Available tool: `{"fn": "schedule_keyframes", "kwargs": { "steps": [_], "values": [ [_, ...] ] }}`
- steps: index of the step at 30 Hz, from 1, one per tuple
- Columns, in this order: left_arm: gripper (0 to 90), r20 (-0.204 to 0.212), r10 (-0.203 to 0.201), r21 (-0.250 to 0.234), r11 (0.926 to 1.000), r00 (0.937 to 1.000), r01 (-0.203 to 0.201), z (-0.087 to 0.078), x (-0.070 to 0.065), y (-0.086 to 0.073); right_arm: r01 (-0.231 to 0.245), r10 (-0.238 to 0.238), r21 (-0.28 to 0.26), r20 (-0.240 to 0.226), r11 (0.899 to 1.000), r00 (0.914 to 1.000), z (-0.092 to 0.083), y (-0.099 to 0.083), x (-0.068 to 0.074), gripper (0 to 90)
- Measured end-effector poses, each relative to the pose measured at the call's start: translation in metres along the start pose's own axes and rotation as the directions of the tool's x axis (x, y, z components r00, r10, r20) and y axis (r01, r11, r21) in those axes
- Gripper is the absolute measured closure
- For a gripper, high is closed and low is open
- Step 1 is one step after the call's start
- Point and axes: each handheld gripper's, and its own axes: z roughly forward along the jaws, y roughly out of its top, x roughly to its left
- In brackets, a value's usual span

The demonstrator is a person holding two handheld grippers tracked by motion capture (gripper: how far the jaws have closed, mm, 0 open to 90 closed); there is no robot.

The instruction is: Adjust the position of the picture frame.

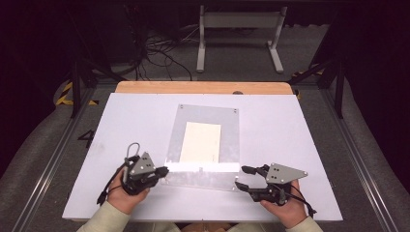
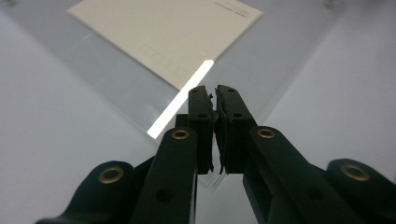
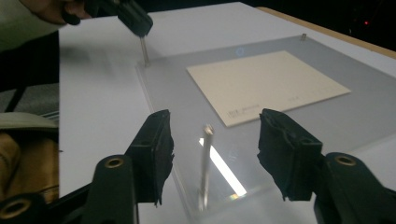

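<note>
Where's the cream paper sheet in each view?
High view: cream paper sheet at centre, under the clear plate.
Left gripper view: top centre, beyond the jaws.
Right gripper view: right of centre.
Shared landmark: the bright glare strip.

Counted things on the table

One clear plastic sheet (image 1: pixel 203 145), one cream paper (image 1: pixel 200 142) on or under it, two metal pins (image 3: pixel 206 161) at its near corners, two grippers (image 1: pixel 162 171) (image 1: pixel 245 177).
</note>
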Motion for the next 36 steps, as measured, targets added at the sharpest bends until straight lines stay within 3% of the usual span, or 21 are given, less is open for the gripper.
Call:
{"fn": "schedule_keyframes", "kwargs": {
  "steps": [4, 8, 10, 11, 12, 13, 14, 16, 20, 24, 28, 29, 32, 33, 34, 35, 36],
  "values": [
    [85.2, 0.078, 0.088, 0.005, 0.9961, 0.9931, -0.088, 0.007, -0.023, 0.010, -0.020, 0.020, -0.022, -0.004, 1.000, 0.9998, -0.013, 0.000, -0.003, 40.8],
    [85.3, 0.132, 0.122, 0.004, 0.9924, 0.9838, -0.123, 0.012, -0.041, 0.016, -0.036, 0.036, -0.002, 0.012, 0.999, 0.9993, -0.020, -0.005, -0.006, 41.0],
    [85.3, 0.161, 0.151, -0.005, 0.9883, 0.9753, -0.152, 0.017, -0.054, 0.021, -0.043, 0.043, 0.015, 0.015, 0.999, 0.9990, -0.022, -0.008, -0.006, 41.2],
    [85.2, 0.161, 0.151, -0.005, 0.9883, 0.9753, -0.152, 0.017, -0.054, 0.021, -0.051, 0.050, 0.028, 0.021, 0.998, 0.9985, -0.024, -0.011, -0.007, 41.8],
    [85.2, 0.180, 0.166, -0.015, 0.9860, 0.9695, -0.166, 0.020, -0.063, 0.024, -0.056, 0.055, 0.039, 0.027, 0.998, 0.9981, -0.025, -0.013, -0.009, 42.7],
    [85.2, 0.180, 0.166, -0.015, 0.9860, 0.9695, -0.166, 0.020, -0.063, 0.024, -0.056, 0.055, 0.039, 0.027, 0.998, 0.9981, -0.025, -0.013, -0.009, 42.7],
    [85.2, 0.197, 0.170, -0.021, 0.9854, 0.9655, -0.169, 0.023, -0.067, 0.026, -0.062, 0.061, 0.043, 0.031, 0.997, 0.9977, -0.026, -0.014, -0.010, 43.6],
    [85.1, 0.204, 0.176, -0.024, 0.9842, 0.9629, -0.175, 0.024, -0.068, 0.027, -0.074, 0.072, 0.061, 0.037, 0.995, 0.9967, -0.029, -0.017, -0.012, 50.4],
    [83.2, 0.257, 0.140, -0.041, 0.9901, 0.9562, -0.134, 0.023, -0.061, 0.025, -0.082, 0.073, 0.109, 0.091, 0.991, 0.9932, -0.033, -0.019, -0.014, 67.2],
    [70.6, 0.305, 0.114, -0.087, 0.9920, 0.9455, -0.092, 0.016, -0.054, 0.024, -0.083, 0.060, 0.160, 0.144, 0.984, 0.9878, -0.034, -0.020, -0.016, 83.4],
    [68.4, 0.288, 0.076, -0.129, 0.9908, 0.9547, -0.040, 0.003, -0.044, 0.023, -0.064, 0.030, 0.196, 0.168, 0.979, 0.9853, -0.035, -0.014, -0.015, 84.8],
    [68.1, 0.270, 0.066, -0.139, 0.9899, 0.9607, -0.029, 0.000, -0.041, 0.023, -0.061, 0.025, 0.196, 0.180, 0.979, 0.9833, -0.035, -0.011, -0.016, 84.8],
    [67.3, 0.216, 0.031, -0.138, 0.9904, 0.9760, -0.001, -0.004, -0.030, 0.022, -0.077, 0.026, 0.193, 0.252, 0.978, 0.9673, -0.041, -0.004, -0.032, 84.9],
    [66.8, 0.216, 0.031, -0.138, 0.9904, 0.9760, -0.001, -0.004, -0.030, 0.022, -0.077, 0.026, 0.193, 0.252, 0.978, 0.9673, -0.041, -0.004, -0.032, 84.9],
    [66.8, 0.203, 0.014, -0.132, 0.9912, 0.9790, 0.013, -0.003, -0.027, 0.021, -0.082, 0.025, 0.198, 0.275, 0.977, 0.9611, -0.042, -0.003, -0.040, 84.9],
    [66.6, 0.175, -0.018, -0.117, 0.9924, 0.9843, 0.039, -0.002, -0.020, 0.018, -0.105, 0.033, 0.208, 0.324, 0.972, 0.9456, -0.043, 0.000, -0.058, 84.9],
    [66.2, 0.161, -0.028, -0.111, 0.9928, 0.9866, 0.047, 0.000, -0.016, 0.017, -0.122, 0.044, 0.208, 0.342, 0.971, 0.9387, -0.043, 0.000, -0.069, 84.9]
  ]
}}
